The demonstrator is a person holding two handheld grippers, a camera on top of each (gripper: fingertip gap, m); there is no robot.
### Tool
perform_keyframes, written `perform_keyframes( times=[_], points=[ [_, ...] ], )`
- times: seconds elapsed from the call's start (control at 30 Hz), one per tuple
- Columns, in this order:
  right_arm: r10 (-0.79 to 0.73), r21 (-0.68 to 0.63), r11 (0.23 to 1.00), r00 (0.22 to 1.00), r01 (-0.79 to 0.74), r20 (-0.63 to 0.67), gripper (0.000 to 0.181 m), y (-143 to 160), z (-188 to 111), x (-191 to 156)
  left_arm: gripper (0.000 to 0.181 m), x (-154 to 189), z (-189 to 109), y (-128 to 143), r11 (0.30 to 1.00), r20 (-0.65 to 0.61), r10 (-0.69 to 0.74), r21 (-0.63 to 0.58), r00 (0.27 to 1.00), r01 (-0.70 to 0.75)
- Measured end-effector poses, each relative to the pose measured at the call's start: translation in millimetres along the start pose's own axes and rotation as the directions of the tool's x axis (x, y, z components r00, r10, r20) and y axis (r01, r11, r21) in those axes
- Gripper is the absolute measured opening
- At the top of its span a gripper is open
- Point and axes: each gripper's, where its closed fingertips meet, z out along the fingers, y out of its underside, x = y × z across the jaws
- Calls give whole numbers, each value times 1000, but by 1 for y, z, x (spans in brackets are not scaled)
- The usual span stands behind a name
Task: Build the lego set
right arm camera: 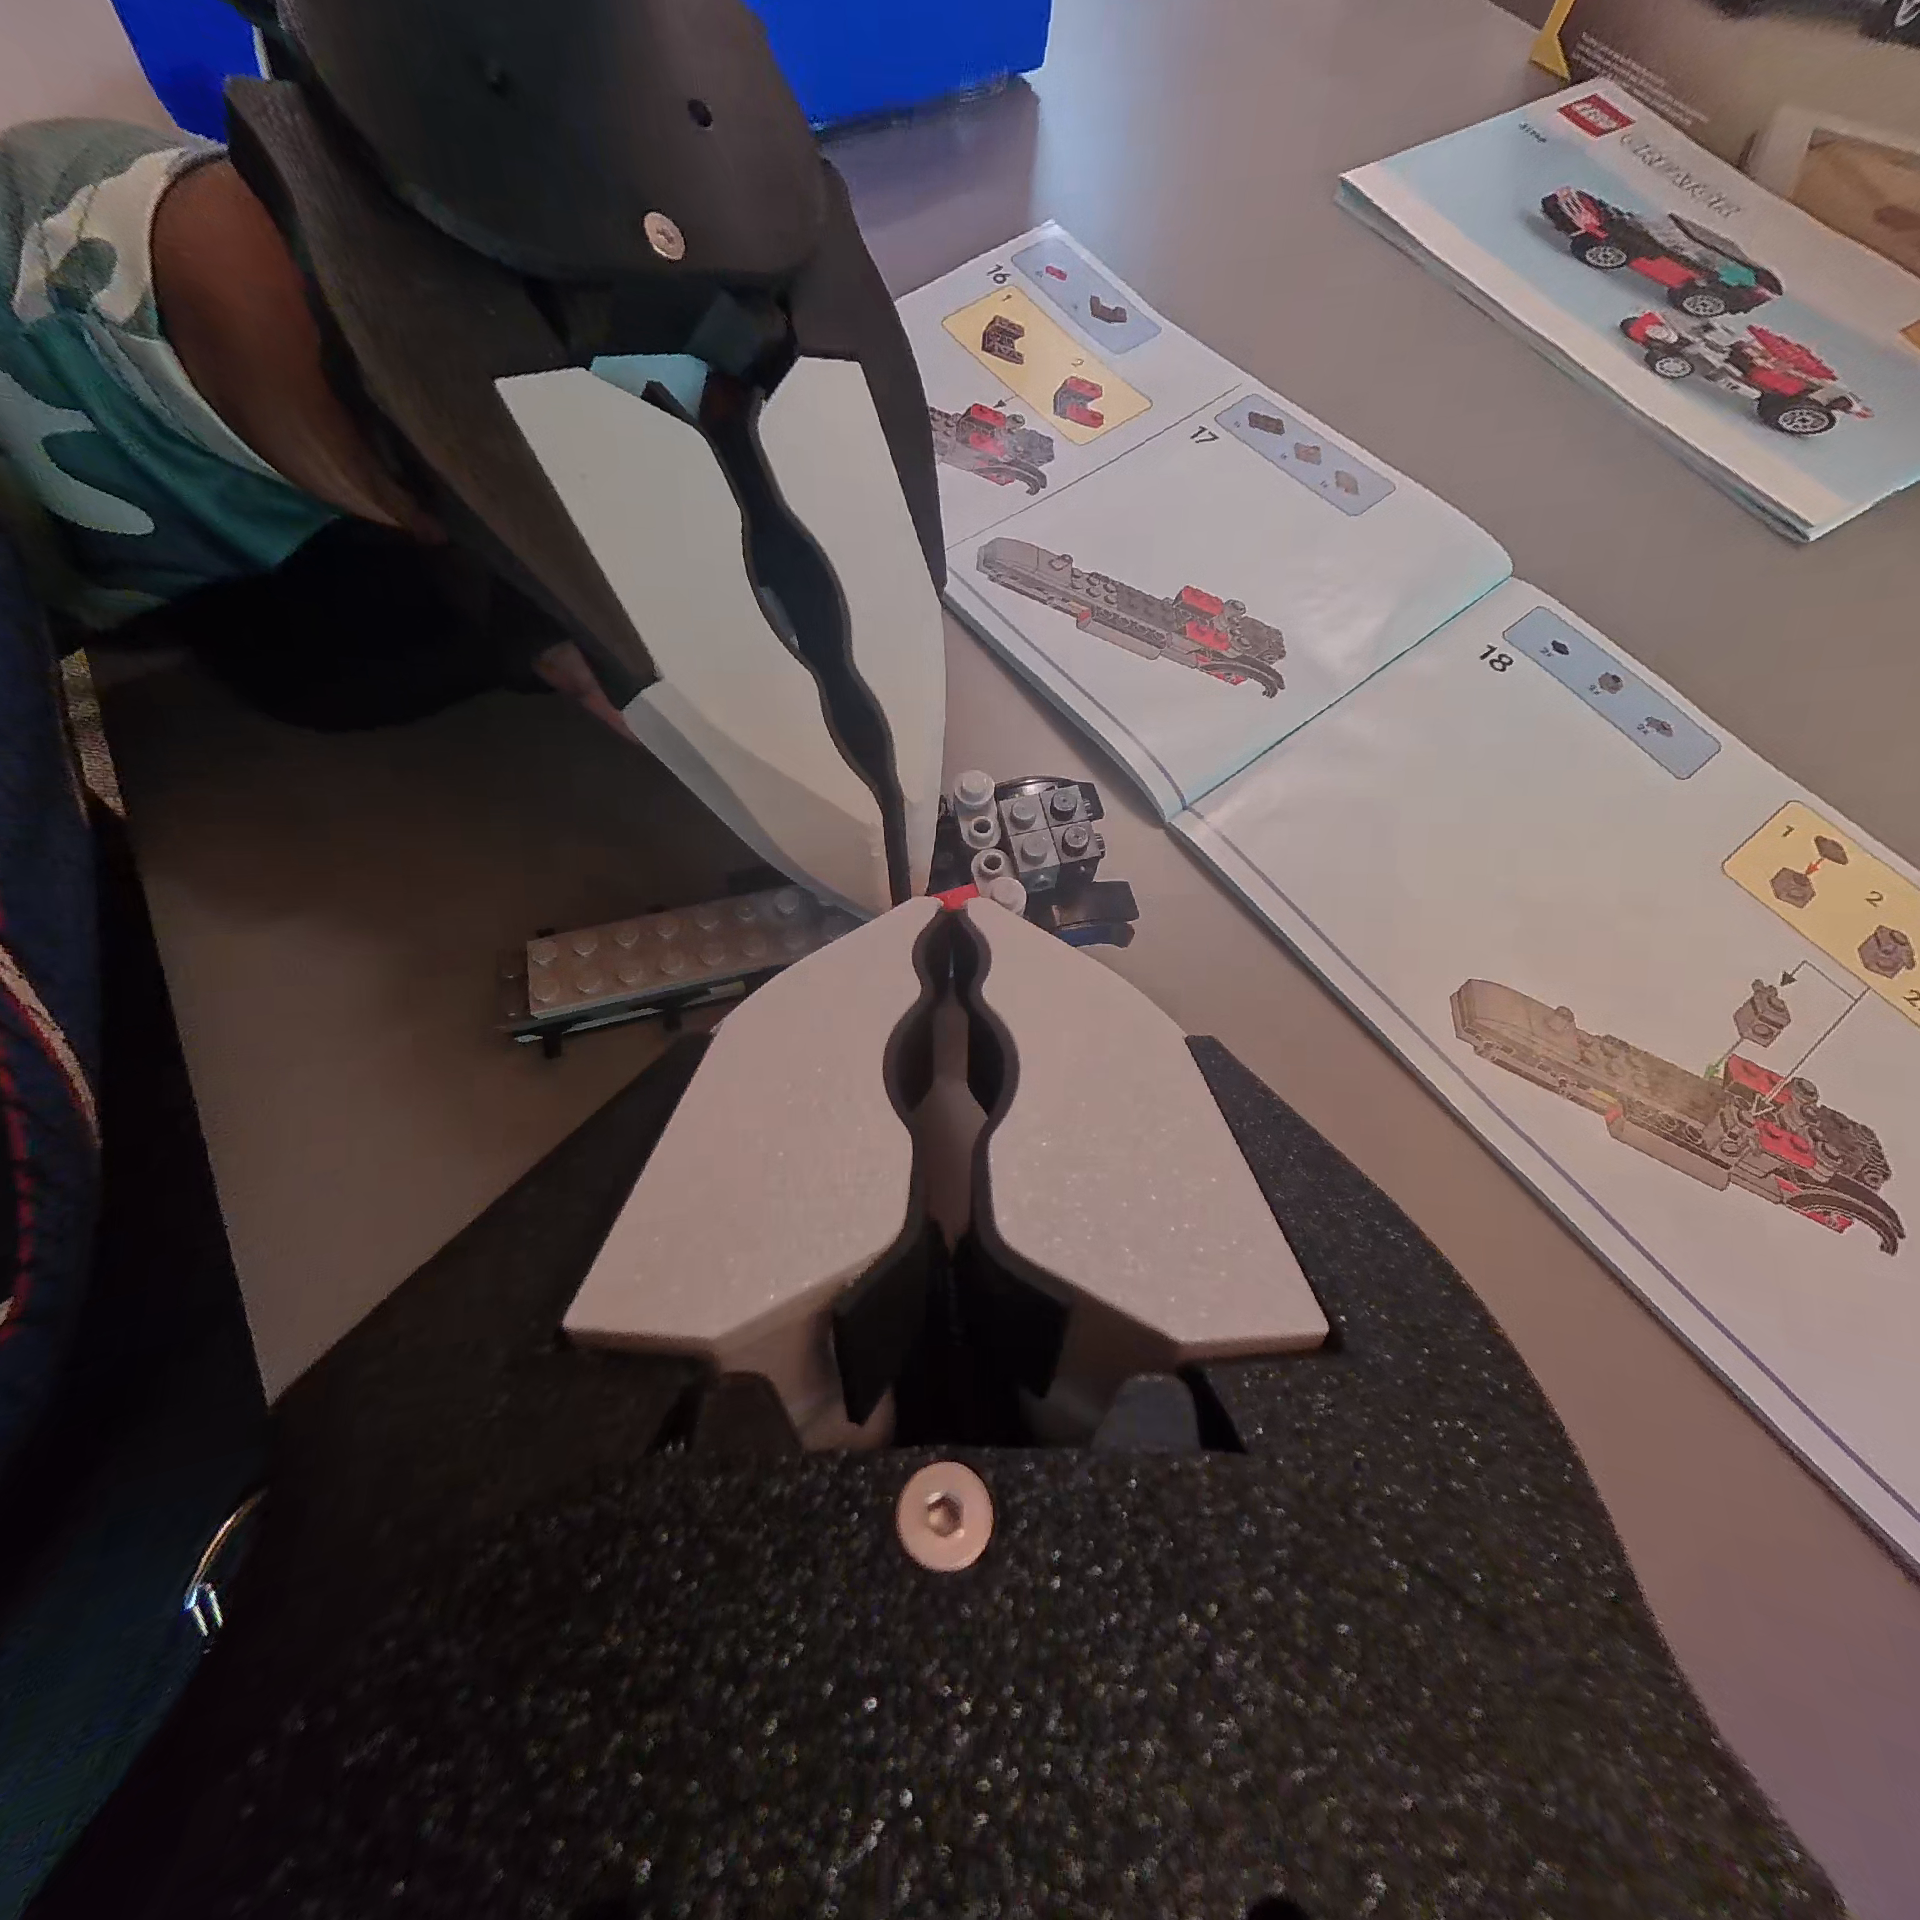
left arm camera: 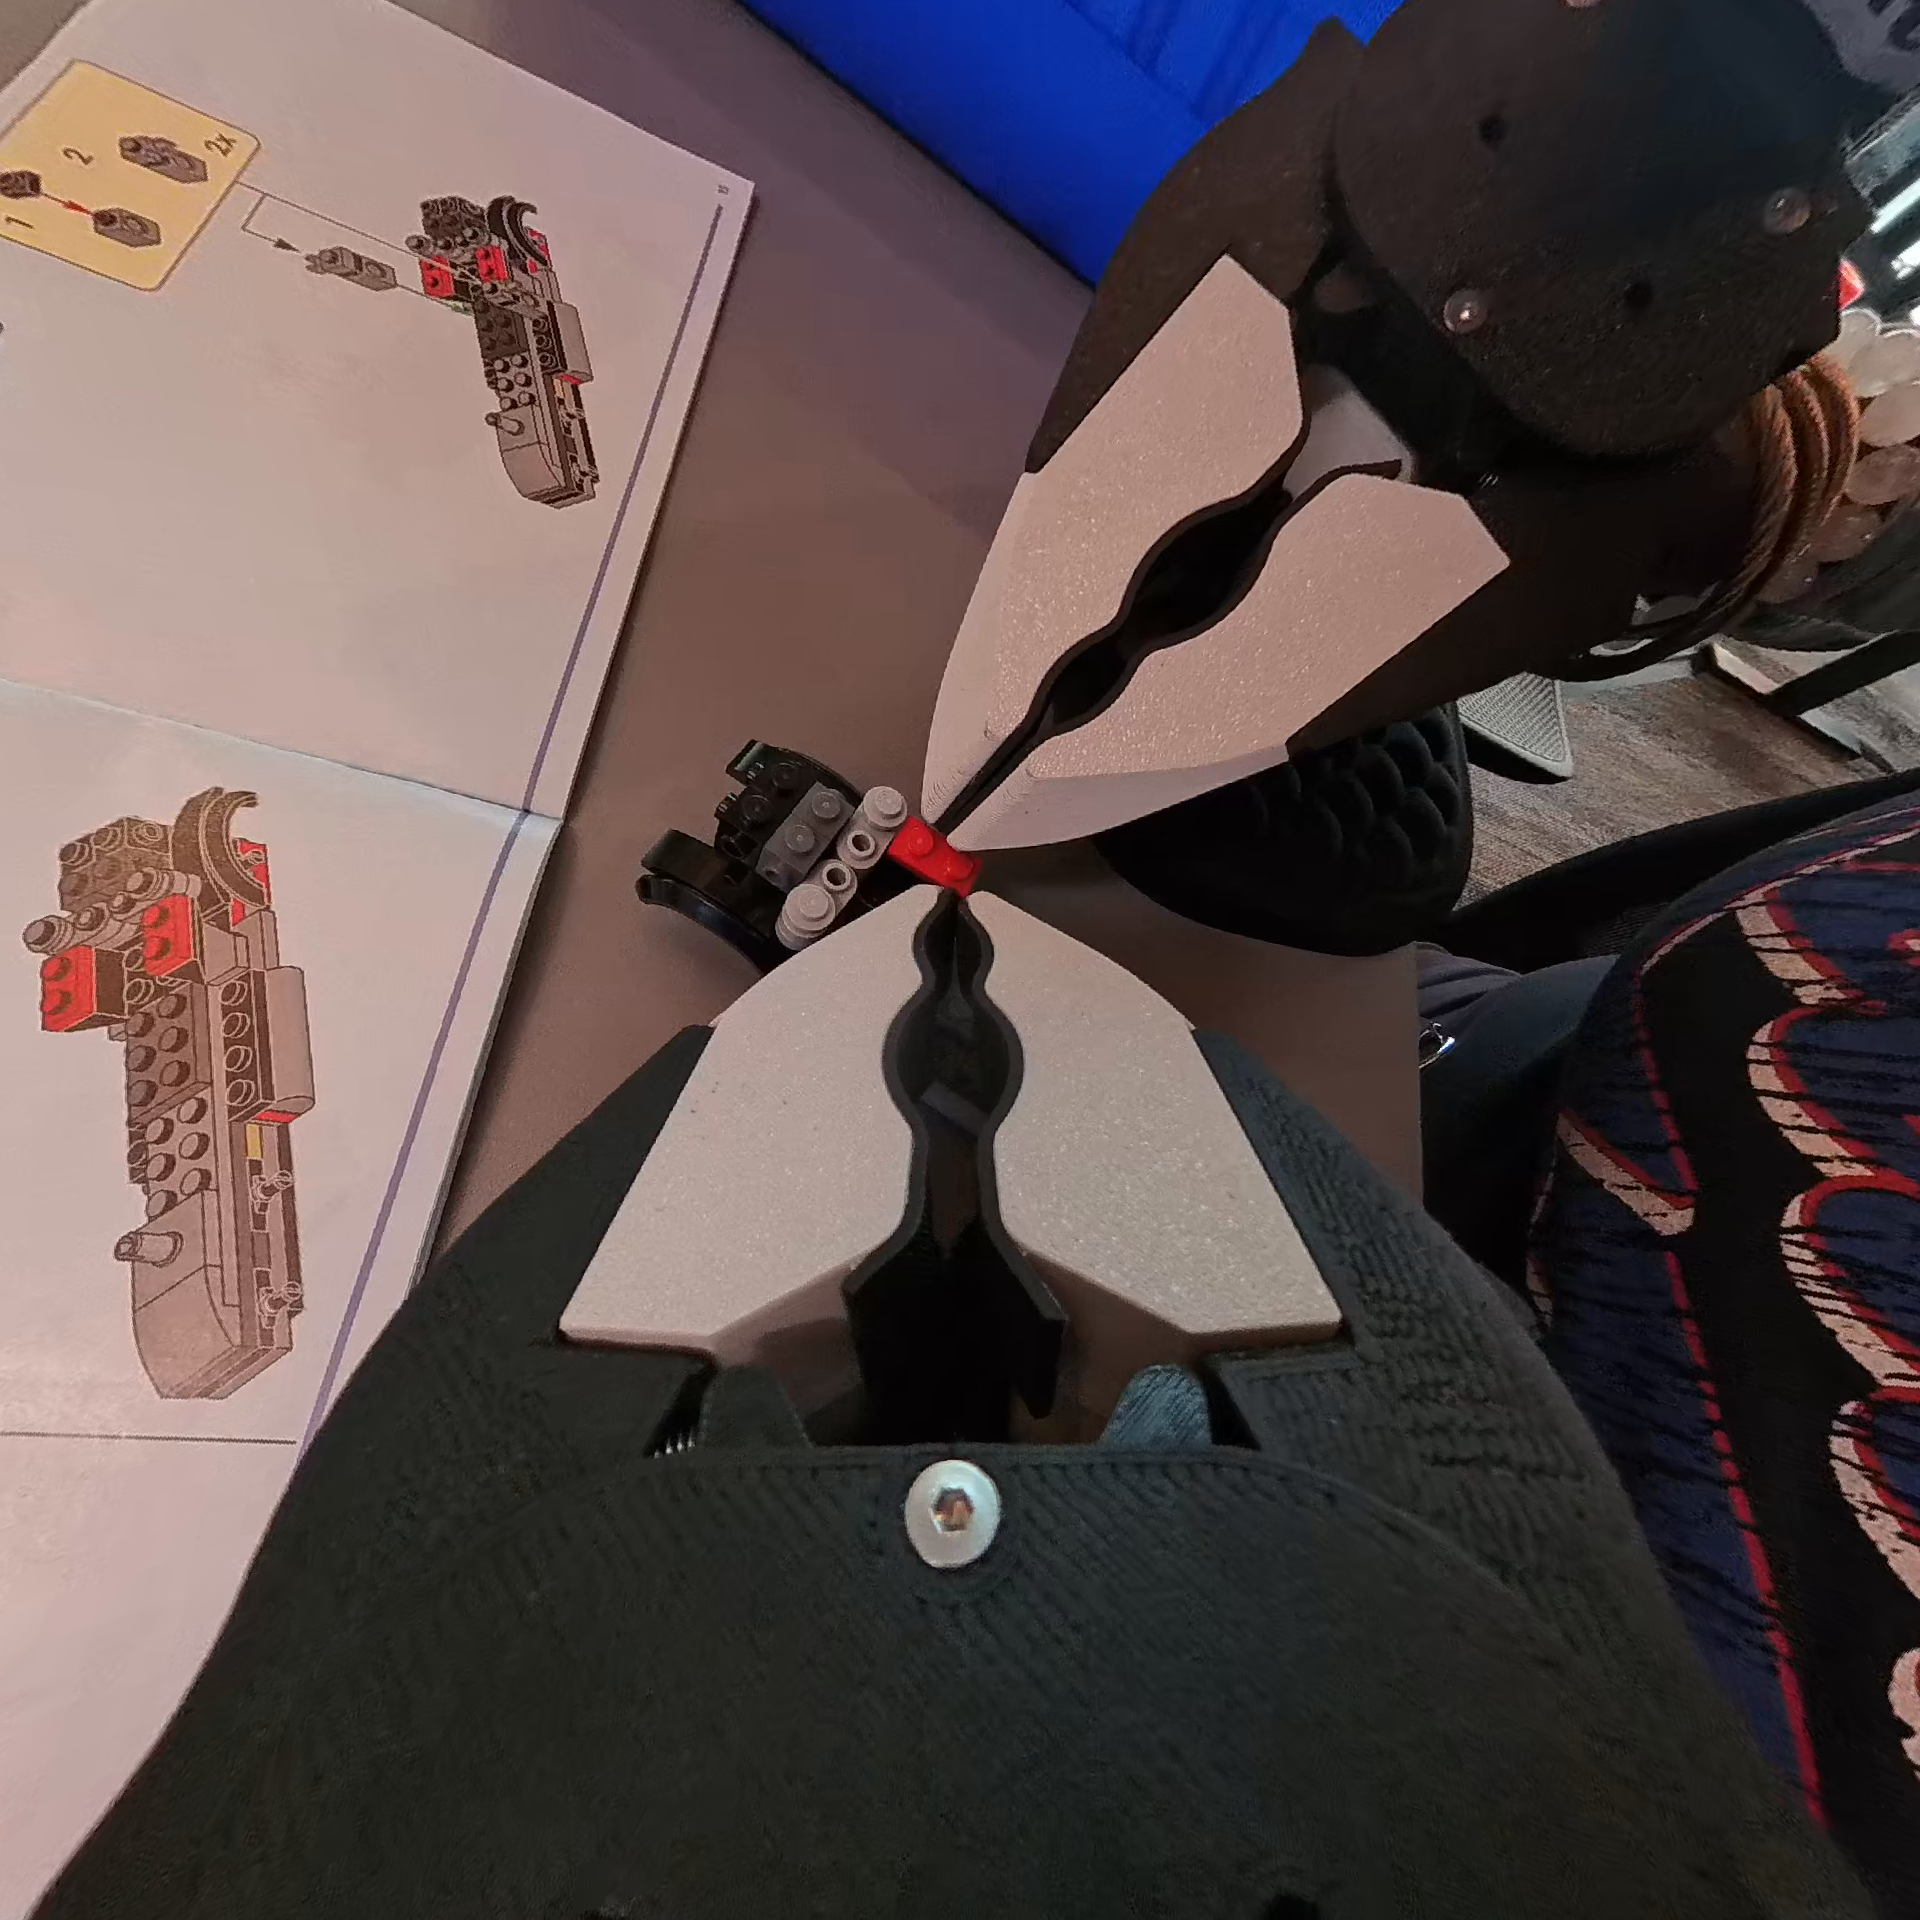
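Left gripper (left arm camera: 948,902) and right gripper (left arm camera: 940,821) pinching red plate (left arm camera: 935,854)

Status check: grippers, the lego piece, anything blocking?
Left gripper and right gripper both shut, tips meeting at the red brick. Brick sits on the black-and-grey model on the table. Nothing in the way.

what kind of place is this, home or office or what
Probably an office or lab desk: a plain grey table with open building instructions, an office chair base on the floor beyond, and a blue bin.
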Motion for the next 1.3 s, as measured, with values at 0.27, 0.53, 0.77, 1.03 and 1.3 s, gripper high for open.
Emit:
perform_keyframes(
  times=[0.27, 0.53, 0.77, 1.03, 1.3],
  points=[
    [0, 11, 1000, 1000, 0, -2, 1, 0, -1, 0, 1, 0, -1, -1, 1000, -16, -20, 4, 1000, 20],
    [4, 15, 1000, 1000, -4, 17, 1, 0, -1, -1, 2, -1, -1, -1, 1000, 3, -12, 10, 1000, 12],
    [-5, -8, 1000, 999, 5, 32, 1, 2, 1, -3, 2, -2, -1, -1, 1000, 12, -14, 8, 1000, 13],
    [63, 20, 998, 997, -64, 40, 5, -3, -2, 2, 1, -2, 0, -1, 1000, 5, -20, 4, 1000, 20],
    [-94, -206, 973, 994, 104, 59, 27, 27, -13, 13, 2, 2, -4, -4, 999, -20, -7, 32, 1000, 7]
  ],
)
